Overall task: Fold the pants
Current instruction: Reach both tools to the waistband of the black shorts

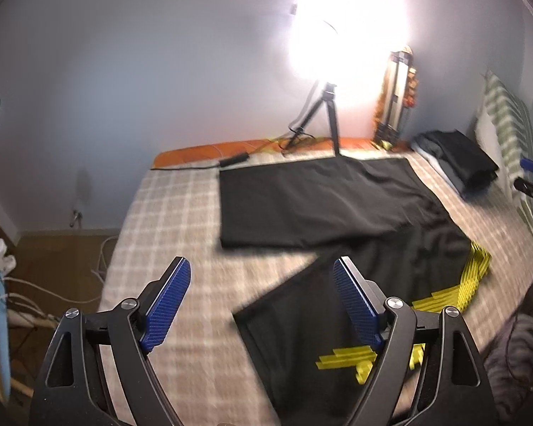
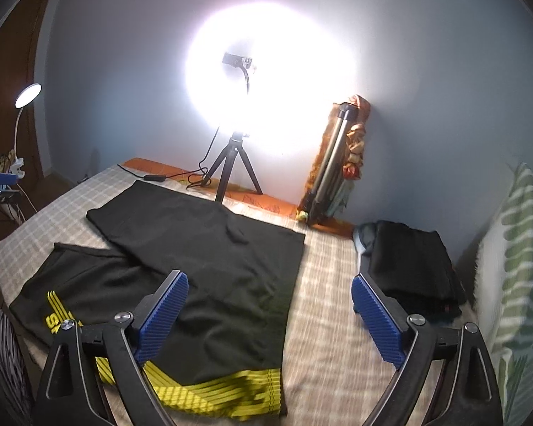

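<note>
Black pants (image 1: 319, 206) with yellow stripes near the waist lie spread on a checked bedcover (image 1: 167, 220). One leg stretches toward the far wall, the other angles toward me. My left gripper (image 1: 263, 301) hovers open above the near leg's hem, its blue pads empty. In the right wrist view the same pants (image 2: 209, 255) lie with the yellow-striped waist (image 2: 224, 390) nearest. My right gripper (image 2: 270, 312) hangs open over the pants' right edge and bare bedcover (image 2: 330, 319), holding nothing.
A bright ring light on a tripod (image 2: 231, 167) stands at the bed's far edge with a cable. A folded dark pile (image 2: 412, 262) lies at the far right beside a green-striped pillow (image 2: 515, 284). A desk lamp (image 2: 28, 96) glows at left. Wooden floor (image 1: 53, 259) lies left of the bed.
</note>
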Tool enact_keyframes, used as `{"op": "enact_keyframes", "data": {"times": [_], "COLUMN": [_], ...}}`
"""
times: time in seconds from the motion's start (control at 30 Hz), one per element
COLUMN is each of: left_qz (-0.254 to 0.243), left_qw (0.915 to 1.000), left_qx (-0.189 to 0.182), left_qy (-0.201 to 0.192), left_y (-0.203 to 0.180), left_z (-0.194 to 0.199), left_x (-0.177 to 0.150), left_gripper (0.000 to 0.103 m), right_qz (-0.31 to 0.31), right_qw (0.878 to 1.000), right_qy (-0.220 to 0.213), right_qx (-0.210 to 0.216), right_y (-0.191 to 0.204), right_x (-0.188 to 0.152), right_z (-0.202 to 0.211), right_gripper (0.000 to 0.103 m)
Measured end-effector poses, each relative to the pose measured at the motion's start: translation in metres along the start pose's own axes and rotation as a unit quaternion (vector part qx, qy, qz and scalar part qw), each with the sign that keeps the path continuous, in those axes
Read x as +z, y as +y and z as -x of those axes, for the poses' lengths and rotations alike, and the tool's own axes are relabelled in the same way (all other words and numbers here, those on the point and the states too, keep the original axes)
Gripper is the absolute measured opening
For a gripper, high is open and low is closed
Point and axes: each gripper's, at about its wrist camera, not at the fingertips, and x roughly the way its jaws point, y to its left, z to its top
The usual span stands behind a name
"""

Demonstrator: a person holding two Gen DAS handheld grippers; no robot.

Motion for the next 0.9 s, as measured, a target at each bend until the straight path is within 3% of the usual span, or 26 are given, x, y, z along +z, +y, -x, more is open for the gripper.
{"op": "enact_keyframes", "data": {"times": [0.2, 0.4, 0.67, 0.9], "left_qz": [0.006, 0.012, 0.032, 0.059], "left_qw": [0.9999, 0.9988, 0.9957, 0.9933], "left_qx": [0.007, -0.025, -0.032, -0.027], "left_qy": [0.007, 0.04, 0.08, 0.096], "left_y": [0.023, 0.036, 0.046, 0.06], "left_z": [-0.052, -0.115, -0.194, -0.254], "left_x": [0.044, 0.079, 0.097, 0.104], "left_gripper": [0.082, 0.082, 0.083, 0.083], "right_qz": [-0.012, 0.0, -0.021, 0.026], "right_qw": [0.999, 0.996, 0.988, 0.979], "right_qy": [0.02, 0.038, 0.087, 0.121], "right_qx": [0.036, 0.076, 0.127, 0.162], "right_y": [-0.027, -0.048, -0.06, -0.043], "right_x": [0.032, 0.055, 0.061, 0.065], "right_z": [-0.054, -0.119, -0.215, -0.287], "right_gripper": [0.083, 0.076, 0.073, 0.073]}}
